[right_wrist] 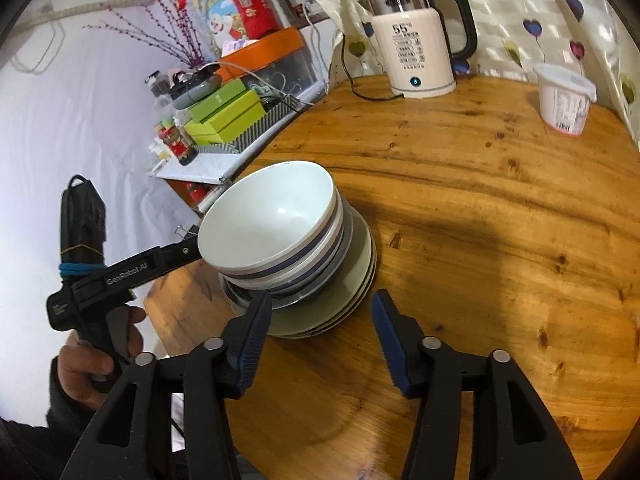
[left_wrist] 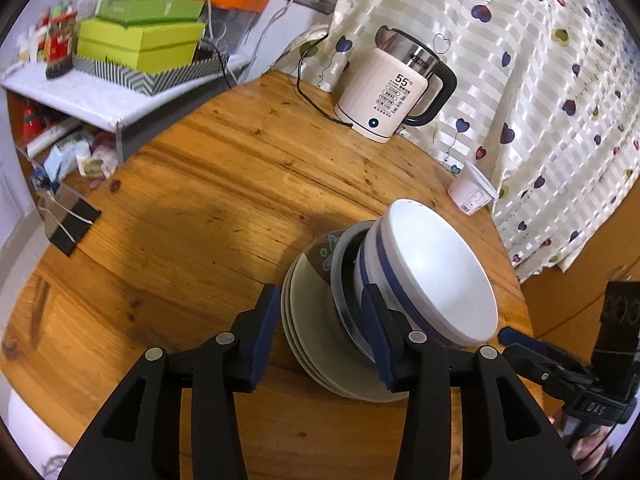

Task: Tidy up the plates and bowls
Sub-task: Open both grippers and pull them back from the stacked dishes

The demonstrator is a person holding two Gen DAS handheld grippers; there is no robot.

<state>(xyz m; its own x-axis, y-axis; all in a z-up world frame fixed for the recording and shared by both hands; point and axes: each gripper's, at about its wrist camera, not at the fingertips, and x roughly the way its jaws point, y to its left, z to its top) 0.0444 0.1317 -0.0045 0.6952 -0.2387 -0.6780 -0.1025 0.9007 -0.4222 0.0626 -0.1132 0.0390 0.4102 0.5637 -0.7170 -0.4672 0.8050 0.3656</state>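
Stack of crockery sits dead ahead of both your grippers on the round wooden table: pale plates at the bottom, a grey patterned dish above them, and blue-banded white bowls nested on top.

Your left gripper is the closer one. Its jaws stand apart, straddling the near rim of the plates, the right-hand pad up against the grey dish and the bowls, the left-hand pad off the edge over bare wood. From these views I cannot see either pad pressing on anything, so I read it as gripping nothing.

Your right gripper also has its jaws apart and empty. The stack lies just beyond and towards its left-hand pad; only tabletop shows between the pads.

The stack has no long axis to worry about; it is round, and what counts is its height and lean. In both wrist views the bowls look tipped away from level, though the fisheye may exaggerate that.

The stack stands near the table's rim on the left gripper's side, with the drop to the floor just past it in the right wrist view. Open wood runs ahead and towards the right gripper's far side. The electric kettle and the white plastic tub stand well apart at the back. Judging by this, any push should go inward, away from that rim.
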